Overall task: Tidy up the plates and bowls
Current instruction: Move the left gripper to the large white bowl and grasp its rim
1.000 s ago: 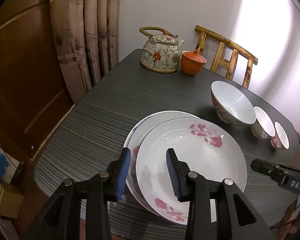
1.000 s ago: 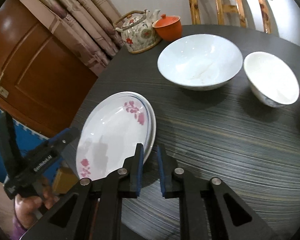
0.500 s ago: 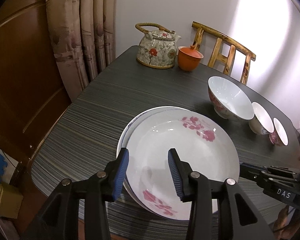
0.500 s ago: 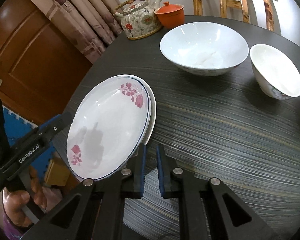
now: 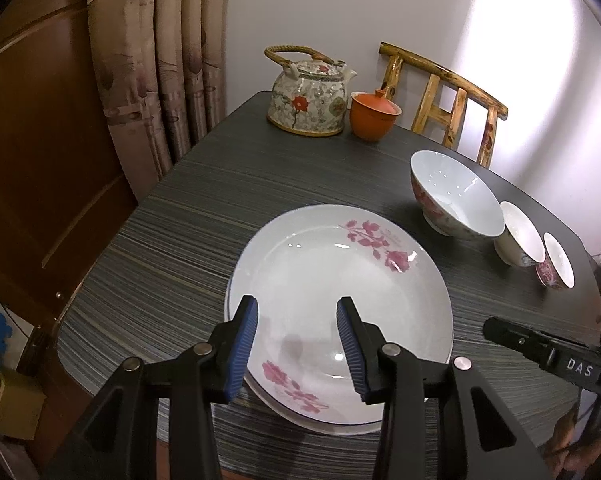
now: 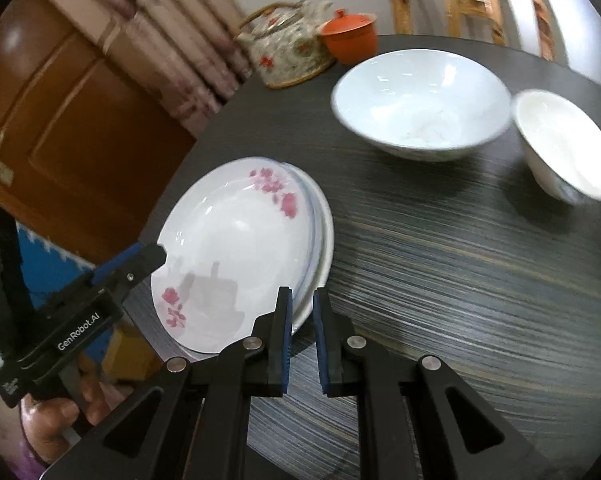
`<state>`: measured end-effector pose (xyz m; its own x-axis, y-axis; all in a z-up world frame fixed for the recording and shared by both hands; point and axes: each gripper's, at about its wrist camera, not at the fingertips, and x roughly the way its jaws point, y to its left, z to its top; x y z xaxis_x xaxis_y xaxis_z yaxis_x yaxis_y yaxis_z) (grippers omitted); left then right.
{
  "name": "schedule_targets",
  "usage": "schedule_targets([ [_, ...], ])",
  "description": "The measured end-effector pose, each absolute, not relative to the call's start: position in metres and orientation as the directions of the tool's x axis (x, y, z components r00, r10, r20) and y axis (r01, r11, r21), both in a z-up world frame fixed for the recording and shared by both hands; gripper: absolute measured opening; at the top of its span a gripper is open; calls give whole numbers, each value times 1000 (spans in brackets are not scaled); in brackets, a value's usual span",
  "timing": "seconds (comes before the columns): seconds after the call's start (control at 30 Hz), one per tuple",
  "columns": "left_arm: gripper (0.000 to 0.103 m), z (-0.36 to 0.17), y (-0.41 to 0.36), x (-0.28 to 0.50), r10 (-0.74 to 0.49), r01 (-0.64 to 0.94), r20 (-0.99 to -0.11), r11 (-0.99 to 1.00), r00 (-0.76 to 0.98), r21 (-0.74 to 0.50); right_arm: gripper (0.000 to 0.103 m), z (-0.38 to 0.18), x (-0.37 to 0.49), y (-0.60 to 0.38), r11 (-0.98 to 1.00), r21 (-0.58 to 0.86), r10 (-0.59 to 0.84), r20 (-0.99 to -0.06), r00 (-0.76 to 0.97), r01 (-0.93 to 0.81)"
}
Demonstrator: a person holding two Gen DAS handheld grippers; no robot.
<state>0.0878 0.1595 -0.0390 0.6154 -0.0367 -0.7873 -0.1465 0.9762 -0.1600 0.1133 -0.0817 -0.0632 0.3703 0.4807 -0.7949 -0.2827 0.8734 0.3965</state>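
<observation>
A white plate with pink flowers (image 5: 332,280) lies stacked on another plate (image 6: 322,236) near the front edge of the dark table; it also shows in the right wrist view (image 6: 236,248). My left gripper (image 5: 296,316) is open and empty, hovering over the plate's near rim. My right gripper (image 6: 301,312) has its jaws nearly closed with a narrow gap, empty, at the stack's right edge. A large white bowl (image 5: 456,200) (image 6: 420,100), a smaller bowl (image 5: 520,236) (image 6: 564,148) and a small cup-like bowl (image 5: 556,260) stand in a row to the right.
A flowered teapot (image 5: 308,96) and an orange lidded cup (image 5: 372,116) stand at the table's far edge. A wooden chair (image 5: 448,100) is behind the table. Curtains (image 5: 160,60) and a wooden door (image 5: 40,140) are on the left. The table's front edge (image 5: 140,400) is close.
The top plate has slid left and now sits squarely on the lower plate. My left gripper stayed open over it. The right wrist view has shifted and blurs with motion.
</observation>
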Motion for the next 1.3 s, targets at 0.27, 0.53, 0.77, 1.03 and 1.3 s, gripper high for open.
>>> schedule_targets([
  [0.27, 42, -42, 138, 89, -53, -73, -789, 990, 612, -124, 14, -93, 102, -146, 895, 428, 441, -801, 405, -127],
  [0.53, 46, -25, 120, 104, -223, 35, -776, 967, 590, -251, 26, -92, 105, -190, 836, 548, 504, -753, 422, -20],
  [0.77, 49, 3, 106, 185, -333, 108, -757, 937, 561, -332, 40, -50, 134, -198, 754, 657, 579, -666, 470, 1],
  [1.03, 50, -12, 93, 286, -398, 137, -794, 915, 459, -379, 51, -51, 175, -197, 649, 752, 627, -613, 481, 113],
  [1.3, 50, -48, 83, 333, -400, 142, -833, 916, 382, -375, 58, -67, 206, -194, 637, 744, 606, -645, 465, 202],
])
